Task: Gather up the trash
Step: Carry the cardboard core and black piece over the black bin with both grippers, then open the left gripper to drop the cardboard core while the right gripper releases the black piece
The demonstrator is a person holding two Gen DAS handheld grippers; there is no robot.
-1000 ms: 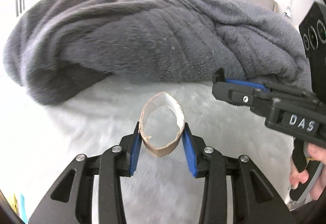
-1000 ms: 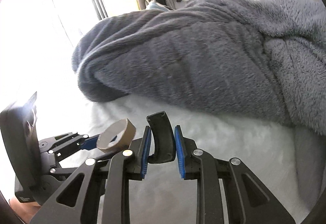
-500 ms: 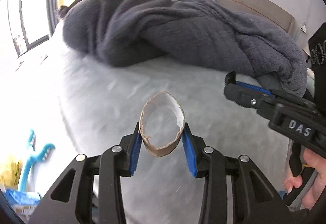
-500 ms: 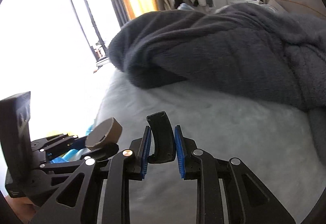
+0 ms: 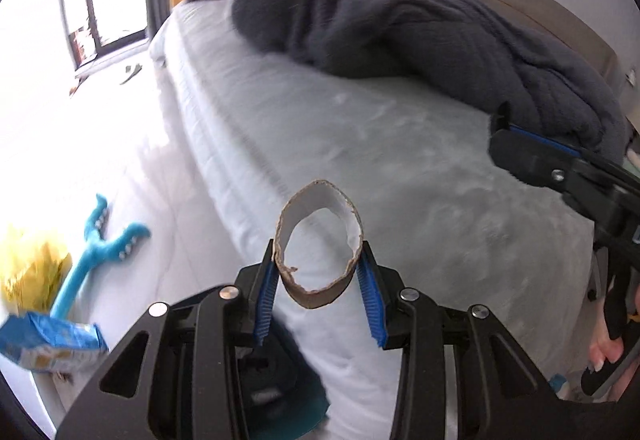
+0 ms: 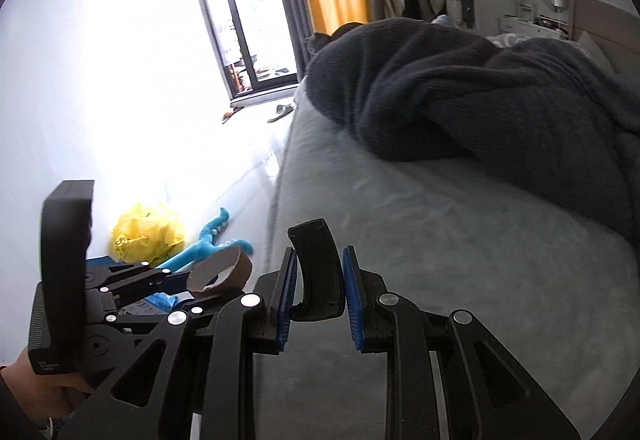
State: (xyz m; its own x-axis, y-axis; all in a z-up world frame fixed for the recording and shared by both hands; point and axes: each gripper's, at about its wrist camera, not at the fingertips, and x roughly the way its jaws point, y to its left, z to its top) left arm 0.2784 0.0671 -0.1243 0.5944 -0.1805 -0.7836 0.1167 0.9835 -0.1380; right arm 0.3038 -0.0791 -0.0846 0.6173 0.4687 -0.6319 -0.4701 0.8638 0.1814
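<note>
Left gripper (image 5: 318,296) clenched on cardboard tube (image 5: 318,248), right gripper (image 6: 318,292) grasping black curved piece (image 6: 318,272), both over bed (image 5: 400,159) edge.

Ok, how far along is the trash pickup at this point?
Done: two pieces are picked up. In hand: the left gripper is shut on a squashed cardboard tube, the right gripper on a curved black piece. Left: neither is dropped yet. A yellow bag and a blue packet lie on the floor beside the bed; whether the bag is for trash is unclear.
</note>
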